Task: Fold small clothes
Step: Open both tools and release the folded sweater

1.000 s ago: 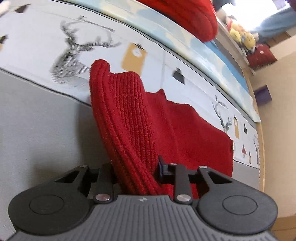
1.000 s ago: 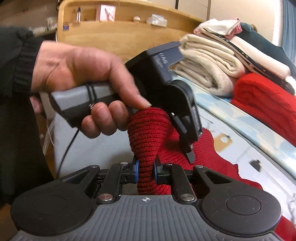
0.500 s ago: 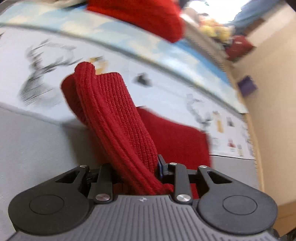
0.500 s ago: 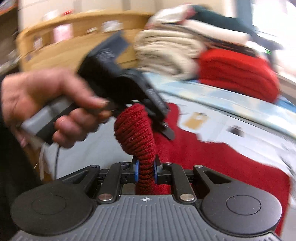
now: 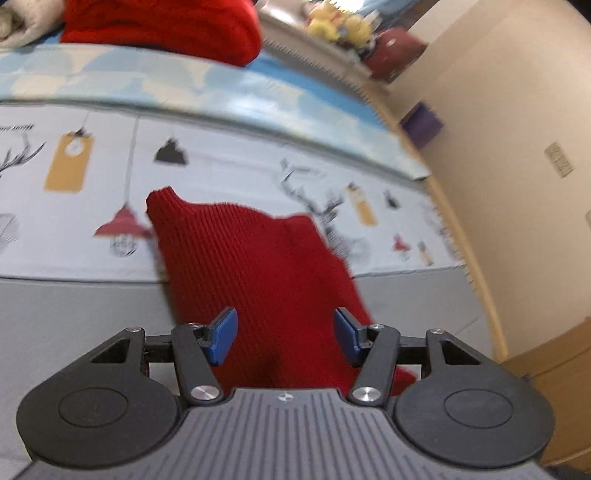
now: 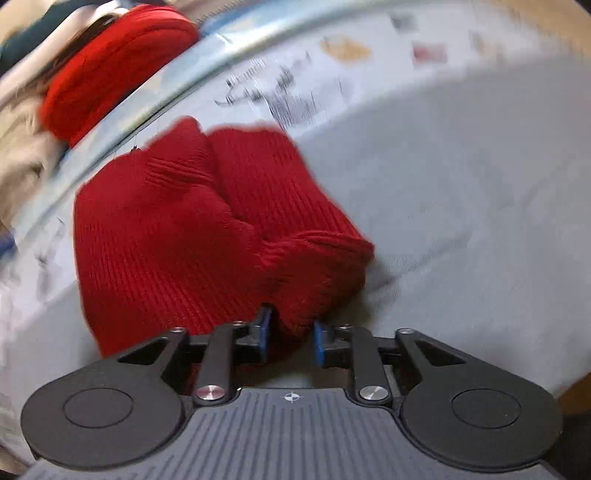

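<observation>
A small red knit garment (image 5: pixel 258 266) lies folded on the grey table cover (image 5: pixel 74 314). My left gripper (image 5: pixel 284 338) hovers over its near end, jaws opening; the blue pads (image 5: pixel 221 334) stand wide apart and clear of the cloth below them. In the right wrist view the same garment (image 6: pixel 166 229) is a thick doubled bundle. My right gripper (image 6: pixel 291 338) is at its near edge, jaws opening. A bunched corner of the knit still sits between its pads (image 6: pixel 264 332), which no longer pinch it.
A pile of folded clothes stands at the back: a red knit (image 5: pixel 159 26) (image 6: pixel 110 70) and cream pieces (image 6: pixel 18 155). The cover has deer and lamp prints (image 5: pixel 70 162) and a blue strip (image 5: pixel 221 96). A wooden table edge (image 5: pixel 461 229), a wall and a purple box (image 5: pixel 421 122) lie to the right.
Both grippers held up a fold of the red garment; now it lies on the table and both jaws have parted. The right gripper swung down and rolled; the hand with the left gripper left its view.
</observation>
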`<state>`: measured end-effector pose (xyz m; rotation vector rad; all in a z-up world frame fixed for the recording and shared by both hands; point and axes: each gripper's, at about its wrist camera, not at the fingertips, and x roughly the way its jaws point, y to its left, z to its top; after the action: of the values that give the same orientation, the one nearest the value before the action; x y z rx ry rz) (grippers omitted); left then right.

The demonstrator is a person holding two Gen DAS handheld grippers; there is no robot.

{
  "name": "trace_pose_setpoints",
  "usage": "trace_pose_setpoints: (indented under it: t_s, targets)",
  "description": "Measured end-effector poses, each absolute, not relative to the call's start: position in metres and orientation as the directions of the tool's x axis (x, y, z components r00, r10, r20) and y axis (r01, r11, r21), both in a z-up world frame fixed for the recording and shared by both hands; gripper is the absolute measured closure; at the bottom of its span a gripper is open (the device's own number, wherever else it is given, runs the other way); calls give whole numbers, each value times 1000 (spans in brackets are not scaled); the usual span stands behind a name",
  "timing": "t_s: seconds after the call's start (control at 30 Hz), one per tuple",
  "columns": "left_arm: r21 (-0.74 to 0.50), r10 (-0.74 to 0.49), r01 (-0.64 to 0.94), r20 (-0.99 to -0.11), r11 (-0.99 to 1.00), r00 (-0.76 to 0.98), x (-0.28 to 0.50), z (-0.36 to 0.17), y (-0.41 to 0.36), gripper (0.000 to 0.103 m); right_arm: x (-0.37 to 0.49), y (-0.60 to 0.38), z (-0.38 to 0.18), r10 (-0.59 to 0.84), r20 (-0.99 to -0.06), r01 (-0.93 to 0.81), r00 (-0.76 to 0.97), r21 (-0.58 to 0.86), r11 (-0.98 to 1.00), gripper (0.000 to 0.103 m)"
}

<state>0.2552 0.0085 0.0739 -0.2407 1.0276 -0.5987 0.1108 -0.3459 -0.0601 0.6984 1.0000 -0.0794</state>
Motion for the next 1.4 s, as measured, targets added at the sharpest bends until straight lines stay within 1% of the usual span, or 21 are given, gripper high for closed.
trace_pose_setpoints:
  t_s: [0.07, 0.13, 0.2, 0.33, 0.37, 0.43, 0.47, 0.53, 0.6, 0.67, 0.7, 0.77, 0.8, 0.83, 0.87, 1.0, 1.03, 1.13, 1.23, 1.33, 1.4]
  targets:
    - [-438, -557, 364, -749, 822, 358, 255, 70, 11, 41, 114, -351, -52, 276, -764, 307, 584, 522, 796, 62]
    - [-419, -550, 387, -761, 822, 345, 254, 67, 9, 41, 122, -357, -46, 304, -740, 253, 600, 536, 806, 47]
    - [-406, -545, 403, -770, 820, 333, 252, 63, 8, 41, 136, -367, -47, 352, -730, 228, 586, 566, 792, 40]
    - [-377, -530, 435, -788, 818, 313, 249, 54, -8, 41, 160, -366, -52, 361, -748, 191, 557, 539, 820, 40]
    - [-368, -525, 444, -793, 817, 308, 248, 52, -12, 41, 161, -363, -51, 363, -748, 178, 556, 533, 827, 40]
    - [-347, -517, 469, -801, 812, 302, 247, 49, -21, 41, 158, -356, -44, 347, -743, 121, 573, 495, 861, 58]
    - [-340, -515, 479, -803, 810, 300, 246, 48, -25, 41, 155, -352, -36, 335, -734, 79, 591, 466, 881, 62]
    - [-332, -515, 495, -804, 803, 296, 245, 47, -31, 41, 147, -345, -19, 317, -690, -6, 651, 413, 911, 81]
    - [-330, -518, 504, -803, 798, 294, 246, 47, -38, 41, 140, -349, -5, 316, -629, -37, 710, 415, 909, 84]
    - [-333, -526, 516, -801, 789, 287, 246, 46, -45, 41, 132, -358, 2, 284, -605, -1, 744, 424, 906, 85]
    - [-330, -527, 526, -801, 784, 283, 246, 45, -49, 41, 132, -363, 1, 253, -618, 40, 744, 420, 907, 85]
    - [-316, -521, 551, -811, 773, 266, 245, 41, -60, 41, 136, -368, -15, 196, -700, 133, 687, 386, 913, 85]
    - [-307, -513, 561, -819, 769, 256, 245, 38, -65, 41, 141, -372, -30, 191, -758, 174, 624, 374, 911, 83]
    - [-290, -494, 569, -835, 770, 243, 244, 31, -71, 41, 146, -376, -44, 206, -800, 205, 564, 377, 903, 77]
    - [-270, -466, 570, -854, 776, 231, 244, 24, -75, 41, 150, -380, -49, 212, -819, 232, 533, 382, 894, 73]
    - [-152, -321, 583, -926, 798, 198, 243, -7, -91, 38, 155, -387, -26, 135, -806, 239, 577, 324, 915, 43]
    - [-144, -317, 591, -927, 794, 200, 243, -7, -93, 38, 157, -387, -17, 107, -792, 230, 601, 300, 926, 39]
    - [-159, -326, 582, -925, 797, 194, 245, -6, -91, 38, 164, -386, 9, 24, -729, 201, 684, 219, 955, 39]
    - [-168, -331, 574, -924, 801, 193, 246, -1, -84, 38, 177, -385, 26, 23, -658, 162, 752, 219, 962, 38]
    - [-174, -336, 548, -918, 818, 210, 250, 5, -76, 37, 207, -375, 21, 116, -645, 78, 755, 264, 961, 32]
    - [-184, -340, 516, -913, 837, 226, 254, 10, -69, 35, 235, -365, 4, 214, -678, 16, 703, 315, 949, 26]
